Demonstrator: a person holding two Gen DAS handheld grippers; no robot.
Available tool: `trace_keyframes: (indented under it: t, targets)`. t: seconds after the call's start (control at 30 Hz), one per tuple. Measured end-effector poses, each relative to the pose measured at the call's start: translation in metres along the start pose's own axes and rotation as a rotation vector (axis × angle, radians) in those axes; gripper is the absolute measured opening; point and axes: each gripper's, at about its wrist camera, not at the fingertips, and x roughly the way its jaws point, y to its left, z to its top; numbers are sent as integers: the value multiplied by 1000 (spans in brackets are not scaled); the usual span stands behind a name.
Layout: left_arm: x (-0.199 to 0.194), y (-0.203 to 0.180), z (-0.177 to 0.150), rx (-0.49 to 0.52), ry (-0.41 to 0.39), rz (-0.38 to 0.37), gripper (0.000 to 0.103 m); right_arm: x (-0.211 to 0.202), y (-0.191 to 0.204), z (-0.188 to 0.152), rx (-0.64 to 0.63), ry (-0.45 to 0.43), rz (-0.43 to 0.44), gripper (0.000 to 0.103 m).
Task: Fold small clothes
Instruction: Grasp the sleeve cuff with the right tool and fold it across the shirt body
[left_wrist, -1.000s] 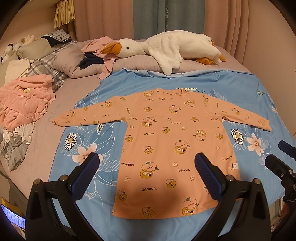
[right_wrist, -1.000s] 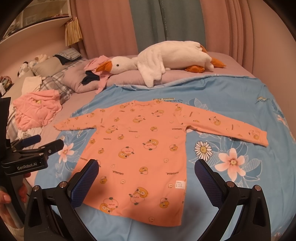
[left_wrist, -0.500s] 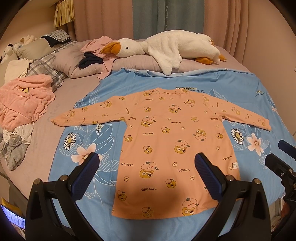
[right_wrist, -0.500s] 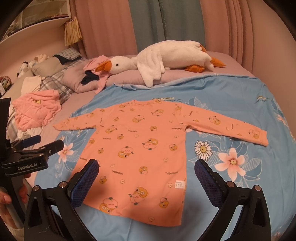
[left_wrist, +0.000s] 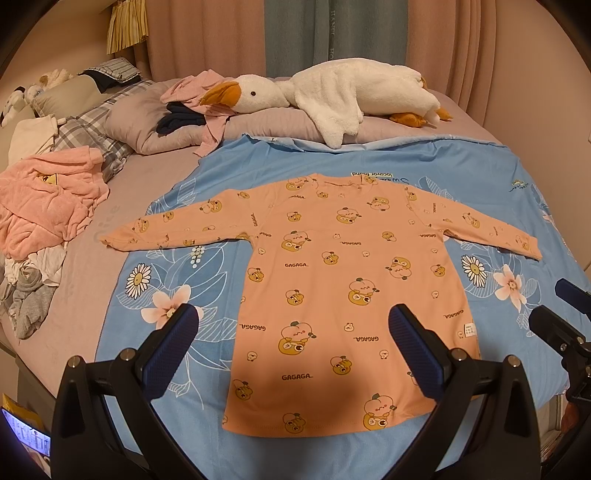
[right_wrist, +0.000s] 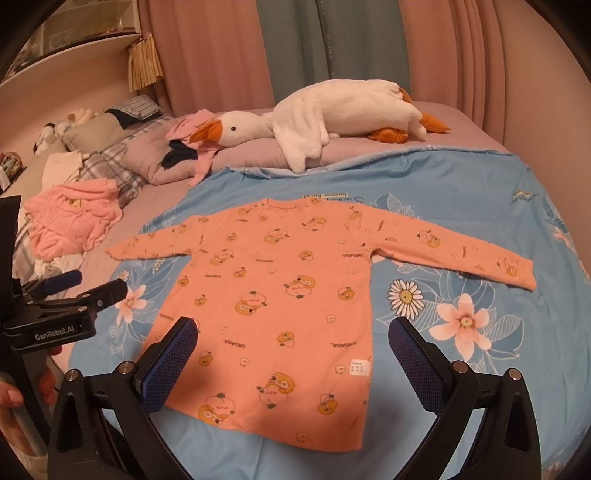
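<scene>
Your left gripper (left_wrist: 293, 341) and right gripper (right_wrist: 291, 345) both have fingers spread wide, holding nothing, hovering over the near hem of the orange shirt (left_wrist: 343, 295) lying flat on the bed (left_wrist: 461, 173).

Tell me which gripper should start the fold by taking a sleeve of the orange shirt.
Probably the left. The left gripper hangs open nearer the shirt's left sleeve cuff, which lies flat beyond the blue quilt's edge. The right gripper, also open, sits centred over the hem.

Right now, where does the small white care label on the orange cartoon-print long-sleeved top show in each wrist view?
Left wrist: white care label, lower right, near the orange top's right side seam.
Right wrist: label, lower centre, near the same seam.
Shared landmark: white plush goose at the bed's head.
</scene>
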Motion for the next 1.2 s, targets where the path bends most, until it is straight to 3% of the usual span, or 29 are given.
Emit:
trace_keyframes:
  t: [0.27, 0.5, 0.73, 0.87, 1.07, 1.2]
  targets:
    - [22, 4, -4, -25, 40, -16, 103, 10, -9, -8, 40, 11, 8, 102]
    - [68, 8, -16, -30, 133, -10, 103, 50, -56, -36, 258, 91, 98, 102]
    - [92, 13, -11, -113, 143, -156, 103, 63, -129, -53, 523, 28, 150, 102]
    - [99, 17, 3, -157, 125, -202, 103, 67, -192, -49, 685, -39, 61, 102]
    - [116, 26, 26, -175, 103, -137, 103, 86, -278, -45, 879, -92, -67, 102]
    - [132, 34, 40, -206, 98, -121, 103, 108, -313, -45, 969, -93, -61, 84]
